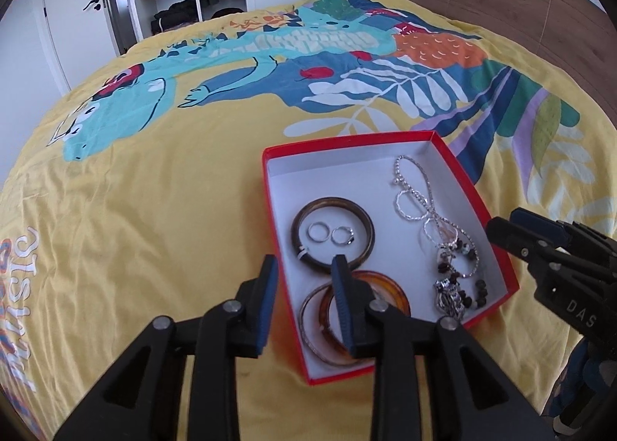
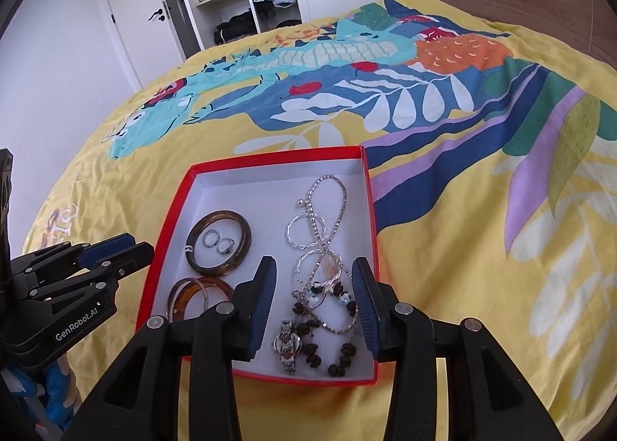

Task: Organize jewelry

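A: From the left wrist, what shows?
B: The left gripper [image 1: 304, 283] hangs released and empty over the near-left edge of the red box [image 1: 270, 186], which sits on the yellow bedspread [image 1: 154, 190]. A dark bangle [image 1: 332, 234] rings two small rings [image 1: 331, 233], likely to keep them together. The other tool reads "DAS".

A: And the right wrist?
B: The right gripper [image 2: 314, 298] is spread, holding nothing, above the bead bracelet [image 2: 327, 325] and watch [image 2: 287, 344]. Chains [image 2: 320, 221] lie beyond. The left tool reads "GenRobot.AI".

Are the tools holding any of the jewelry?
No. Both the left tool and right tool are open and empty; the jewelry lies in the red box.
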The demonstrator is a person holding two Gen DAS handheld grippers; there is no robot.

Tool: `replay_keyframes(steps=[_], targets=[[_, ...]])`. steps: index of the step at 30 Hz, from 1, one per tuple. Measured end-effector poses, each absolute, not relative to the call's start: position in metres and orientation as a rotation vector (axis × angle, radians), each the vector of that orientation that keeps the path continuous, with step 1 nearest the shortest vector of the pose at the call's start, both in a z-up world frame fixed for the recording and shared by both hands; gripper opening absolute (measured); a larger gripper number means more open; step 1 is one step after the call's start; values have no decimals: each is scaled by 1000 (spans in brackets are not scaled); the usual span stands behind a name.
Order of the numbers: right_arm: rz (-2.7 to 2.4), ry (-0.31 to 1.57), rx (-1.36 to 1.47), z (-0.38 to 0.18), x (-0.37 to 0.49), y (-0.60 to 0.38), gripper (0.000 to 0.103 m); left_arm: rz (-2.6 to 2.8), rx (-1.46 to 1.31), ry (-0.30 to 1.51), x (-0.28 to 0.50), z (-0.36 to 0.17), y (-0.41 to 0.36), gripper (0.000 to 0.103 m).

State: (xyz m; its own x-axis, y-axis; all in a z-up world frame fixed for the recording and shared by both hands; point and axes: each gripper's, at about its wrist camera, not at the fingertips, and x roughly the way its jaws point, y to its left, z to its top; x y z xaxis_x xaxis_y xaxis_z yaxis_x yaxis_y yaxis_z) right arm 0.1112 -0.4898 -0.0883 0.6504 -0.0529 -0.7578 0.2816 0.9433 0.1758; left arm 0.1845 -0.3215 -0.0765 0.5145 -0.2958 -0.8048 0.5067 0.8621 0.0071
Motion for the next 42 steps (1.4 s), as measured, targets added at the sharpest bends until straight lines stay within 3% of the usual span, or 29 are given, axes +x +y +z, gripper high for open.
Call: replay_keyframes(steps=[10, 15, 17, 29, 42], targets=[[-190, 808, 284, -56, 82, -458, 47, -419, 224, 867, 157, -41, -280, 41], [-178, 781, 265, -33, 67, -433, 52, -379, 199, 831, 141, -19, -253, 50], [-173, 763, 254, -23, 60, -422, 62, -359, 189, 818, 134, -11, -241, 50], [-117, 665, 189, 34, 17, -349, 78, -201, 160, 737, 84, 38, -161, 53], [-50, 580, 116, 77, -39, -280, 86, -82, 107, 634, 19, 82, -78, 54]])
